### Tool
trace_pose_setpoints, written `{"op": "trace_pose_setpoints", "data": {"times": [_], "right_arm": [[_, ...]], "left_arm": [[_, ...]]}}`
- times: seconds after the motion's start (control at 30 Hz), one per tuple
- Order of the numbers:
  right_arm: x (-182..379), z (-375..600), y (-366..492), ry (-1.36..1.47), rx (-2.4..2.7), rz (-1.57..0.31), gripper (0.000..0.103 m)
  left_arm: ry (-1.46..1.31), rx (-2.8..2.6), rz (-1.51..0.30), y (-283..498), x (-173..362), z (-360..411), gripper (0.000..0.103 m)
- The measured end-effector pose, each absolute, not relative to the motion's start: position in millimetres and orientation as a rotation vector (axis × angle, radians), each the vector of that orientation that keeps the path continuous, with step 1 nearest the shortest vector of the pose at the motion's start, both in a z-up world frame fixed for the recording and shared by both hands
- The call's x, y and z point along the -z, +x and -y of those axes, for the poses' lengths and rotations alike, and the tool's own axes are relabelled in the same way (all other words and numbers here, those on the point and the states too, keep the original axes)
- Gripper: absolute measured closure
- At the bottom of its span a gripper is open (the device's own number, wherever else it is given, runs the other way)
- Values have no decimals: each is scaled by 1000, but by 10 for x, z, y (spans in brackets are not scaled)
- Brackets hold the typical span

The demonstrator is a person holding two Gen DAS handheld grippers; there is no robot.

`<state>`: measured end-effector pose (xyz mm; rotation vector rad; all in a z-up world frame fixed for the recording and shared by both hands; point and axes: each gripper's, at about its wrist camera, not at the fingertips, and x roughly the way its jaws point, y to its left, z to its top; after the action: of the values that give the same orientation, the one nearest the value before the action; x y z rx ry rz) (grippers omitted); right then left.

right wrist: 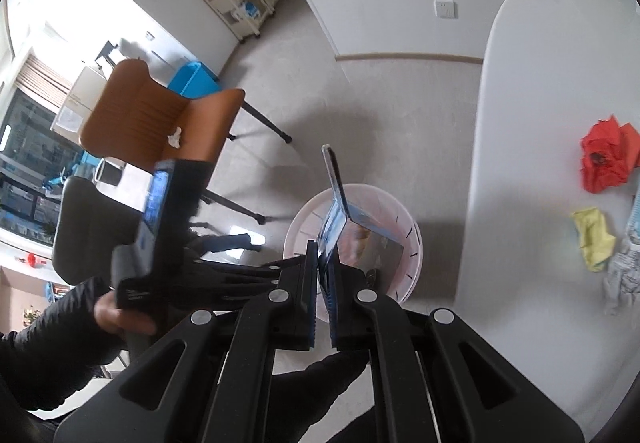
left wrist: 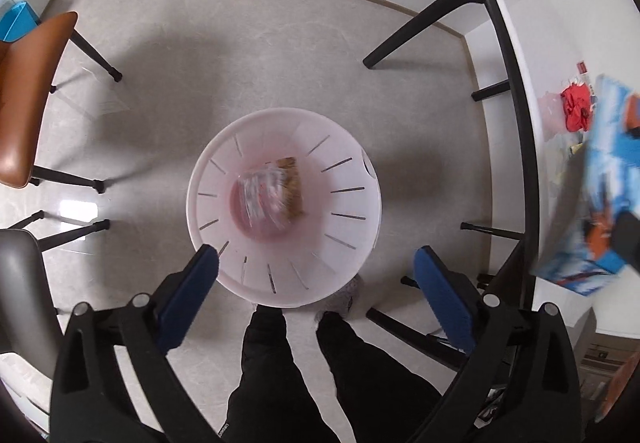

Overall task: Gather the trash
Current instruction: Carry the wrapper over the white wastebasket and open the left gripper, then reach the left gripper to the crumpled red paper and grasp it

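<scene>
A white slotted waste bin [left wrist: 352,171] stands on the floor. In it lie a brown snack pack [left wrist: 294,185] and a blurred clear wrapper [left wrist: 260,199]. My left gripper [left wrist: 316,275] is open and empty, high above the bin's near rim. My right gripper [right wrist: 323,259] is shut on a blue and white foil packet [right wrist: 340,213] and holds it above the bin [right wrist: 408,243]. The packet also shows at the right edge of the left wrist view [left wrist: 592,187]. On the white table [right wrist: 532,123] lie red crumpled paper [right wrist: 608,157], a yellow scrap [right wrist: 594,239] and a grey wrapper [right wrist: 622,275].
A brown chair [right wrist: 160,115] with a white tissue [right wrist: 175,137] on its seat stands left of the bin, a dark grey chair [right wrist: 76,227] nearer. Black table legs [left wrist: 424,23] stand right of the bin. The person's legs [left wrist: 280,371] are just behind the bin.
</scene>
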<state>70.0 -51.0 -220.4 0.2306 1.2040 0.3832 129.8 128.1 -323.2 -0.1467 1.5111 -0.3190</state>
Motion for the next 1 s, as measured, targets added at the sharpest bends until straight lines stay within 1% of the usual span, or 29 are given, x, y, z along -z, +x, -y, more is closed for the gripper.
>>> {"op": "trace_pose_setpoints", "data": {"times": [0.17,0.2,0.27,0.3,0.33,0.37,0.43,0.47,0.63,0.8,1.0], "right_arm": [[2386,364,697,205,-400,-1240,96],[2422,338,702,202,-408,-1247,93],[2480,243,716,195,-429,-1262,59],[2485,197,714,181,-428,-1260,32],[2457,167,696,162,-415,-1242,23],[2413,145,683,148,-408,-1225,22],[2259,176,645,130,-380,-1188,15],[2150,240,614,131,-351,-1159,14],[1553,759,325,170,-159,-975,3],[1173,1535,-233,273,64,-840,3],[1067,2371,-770,367,279,-778,3]], "left_arm": [[-165,305,-1445,1268,2972,-1536,8],[-160,295,-1424,1237,2880,-1553,8],[-144,272,-1365,1233,2713,-1655,8],[-133,256,-1335,1222,2613,-1692,8],[-122,245,-1310,1217,2530,-1724,8],[-111,238,-1289,1215,2455,-1749,8],[-87,232,-1240,1214,2272,-1779,8],[-75,236,-1222,1204,2198,-1773,8],[-14,336,-1129,1177,1787,-1534,8],[43,475,-1043,1075,1467,-1004,8],[75,588,-1009,970,1344,-379,8]]}}
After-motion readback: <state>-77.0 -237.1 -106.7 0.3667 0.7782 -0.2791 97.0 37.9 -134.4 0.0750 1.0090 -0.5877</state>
